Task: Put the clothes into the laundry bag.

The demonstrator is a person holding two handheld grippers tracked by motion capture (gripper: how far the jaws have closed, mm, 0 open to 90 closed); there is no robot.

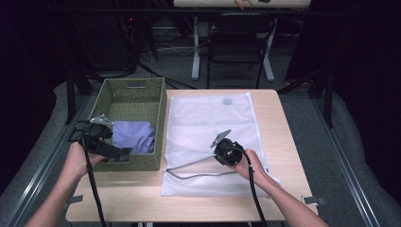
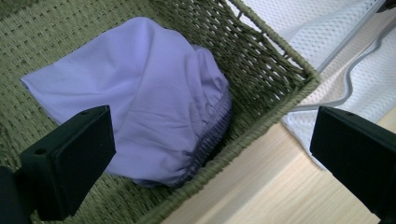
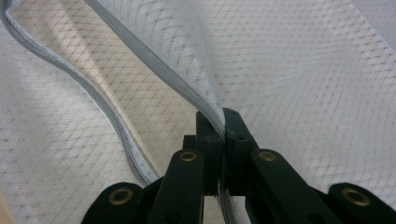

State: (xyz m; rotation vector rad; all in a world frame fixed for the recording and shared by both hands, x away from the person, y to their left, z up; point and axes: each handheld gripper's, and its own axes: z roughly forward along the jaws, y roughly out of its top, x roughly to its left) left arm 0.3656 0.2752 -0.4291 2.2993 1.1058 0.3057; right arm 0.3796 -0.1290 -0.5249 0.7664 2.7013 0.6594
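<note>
At the left of the high view, a green woven basket [image 1: 134, 97] sits on the pale wooden surface [image 1: 142, 198], and a crumpled lilac garment [image 1: 134, 135] lies in its near end. Your left hand-held gripper [image 1: 124, 153] hovers at the basket's near rim with its jaws spread wide and nothing between them; in the left gripper view the garment [image 2: 140, 102] fills the centre, between and beyond the two black jaws. To the right of the basket, a white mesh laundry bag [image 1: 208, 123] lies flat on the surface. Your right hand-held gripper [image 1: 218, 152], right of centre in the high view, is clenched on the bag's upper zipper edge [image 3: 205, 95], lifting it so the mouth gapes along the lower edge of the bag. The step in hand appears to be picking up the garment to load it into the bag. To do it well, lower the left gripper onto the bunched, gathered part of the cloth near the basket's near wall, close on a thick fold rather than a single layer, and keep clear of the wicker. Hold the right gripper steady and high so the opening remains wide.
</note>
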